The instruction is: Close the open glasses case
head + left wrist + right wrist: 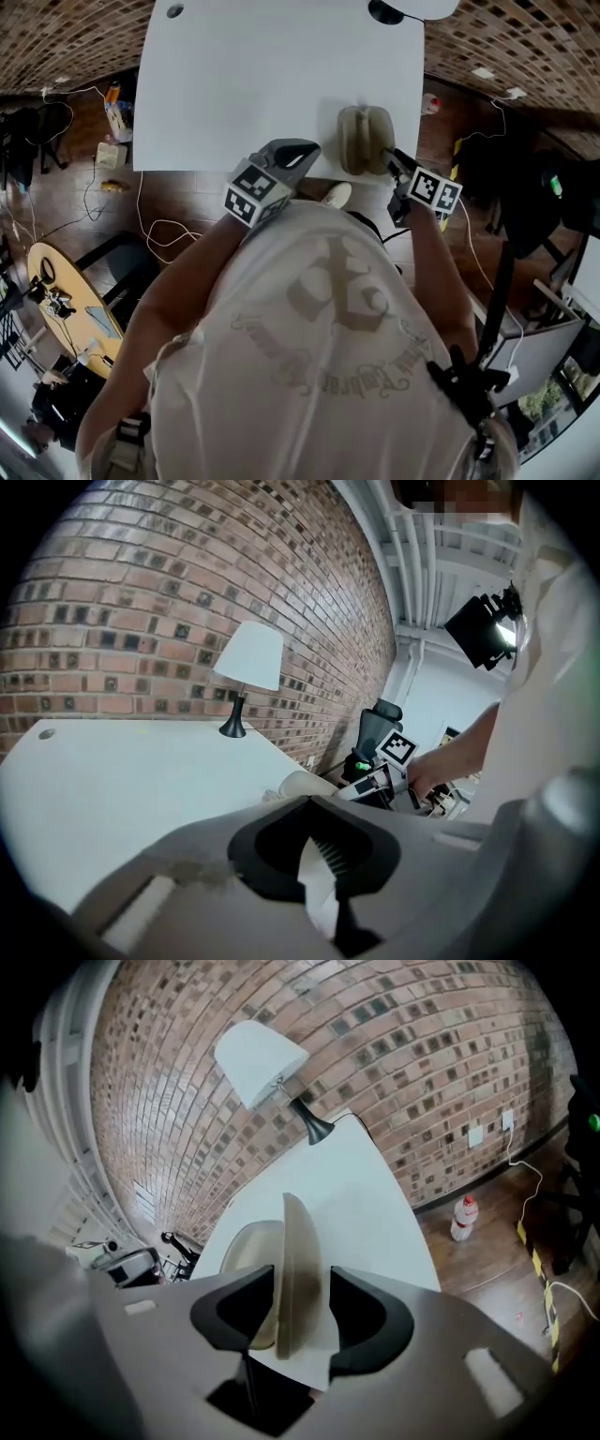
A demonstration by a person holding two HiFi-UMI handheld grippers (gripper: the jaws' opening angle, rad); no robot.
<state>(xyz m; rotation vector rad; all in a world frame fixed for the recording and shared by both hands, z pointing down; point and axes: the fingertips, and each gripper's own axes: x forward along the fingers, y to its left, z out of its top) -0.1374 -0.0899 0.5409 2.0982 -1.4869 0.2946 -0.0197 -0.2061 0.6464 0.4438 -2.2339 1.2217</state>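
A beige glasses case [364,139] lies open near the front right edge of the white table [262,84]. In the right gripper view its lid [298,1269] stands edge-on, with the case body [246,1252] to its left. My right gripper [302,1312] is open, its jaws on either side of the lid, and a sliver of table shows between the lid and the right pad. The head view puts the right gripper [389,159] at the case's right side. My left gripper [302,152] hangs at the table's front edge, left of the case. It [311,804] is shut, holding nothing.
A white table lamp [262,1058] stands at the far end of the table. A brick wall rises behind the table. On the wooden floor there is a bottle [464,1218], cables and a round side table [66,300] with small items. An office chair [380,719] stands to the right.
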